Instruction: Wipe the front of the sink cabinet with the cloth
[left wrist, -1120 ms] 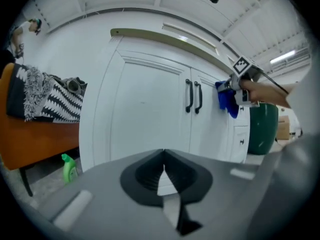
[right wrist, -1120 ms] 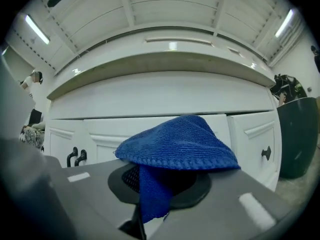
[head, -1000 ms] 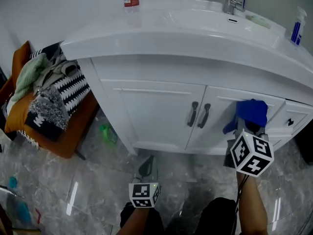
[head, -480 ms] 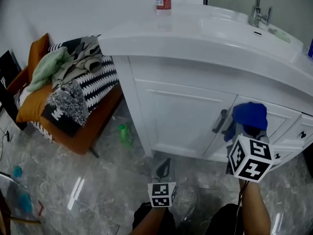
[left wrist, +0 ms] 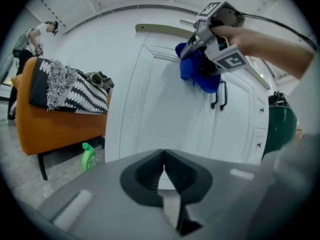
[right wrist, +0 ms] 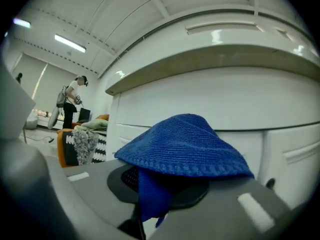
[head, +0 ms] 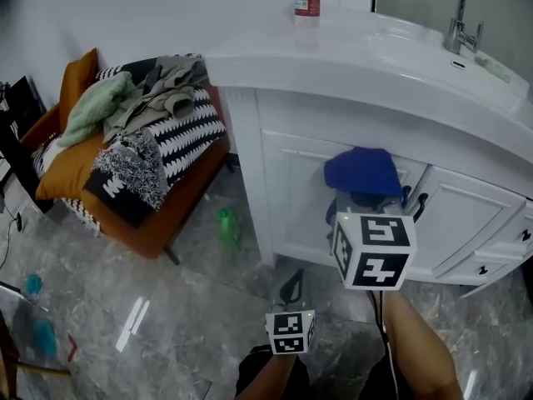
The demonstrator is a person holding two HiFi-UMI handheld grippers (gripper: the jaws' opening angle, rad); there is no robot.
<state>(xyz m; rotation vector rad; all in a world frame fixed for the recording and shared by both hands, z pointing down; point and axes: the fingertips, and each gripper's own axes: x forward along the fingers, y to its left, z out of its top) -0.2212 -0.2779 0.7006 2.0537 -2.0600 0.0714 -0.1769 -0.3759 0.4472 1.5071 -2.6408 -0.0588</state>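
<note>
The white sink cabinet (head: pixel 296 190) fills the right of the head view, with two doors and dark handles (head: pixel 416 207). A blue cloth (head: pixel 362 172) is pressed against the left door, high up, and my right gripper (head: pixel 362 197) is shut on it. From the right gripper view the blue cloth (right wrist: pixel 185 146) drapes over the jaws and hides them, with the cabinet front (right wrist: pixel 210 99) just behind. My left gripper (head: pixel 291 288) hangs low over the floor, shut and holding nothing. The left gripper view shows the blue cloth (left wrist: pixel 200 71) and the right gripper against the cabinet door (left wrist: pixel 165 109).
An orange chair (head: pixel 125 215) piled with clothes and a patterned throw stands left of the cabinet. A green bottle (head: pixel 226 226) sits on the marble floor by the cabinet's corner. On the countertop stand a small bottle (head: pixel 306 0) and a tap (head: pixel 462 19). A person (right wrist: pixel 70 101) stands far off.
The right gripper has carried the blue cloth leftward across the cabinet front, from the right door past the handles onto the left door. The head view has shifted left. The left gripper stays low.
</note>
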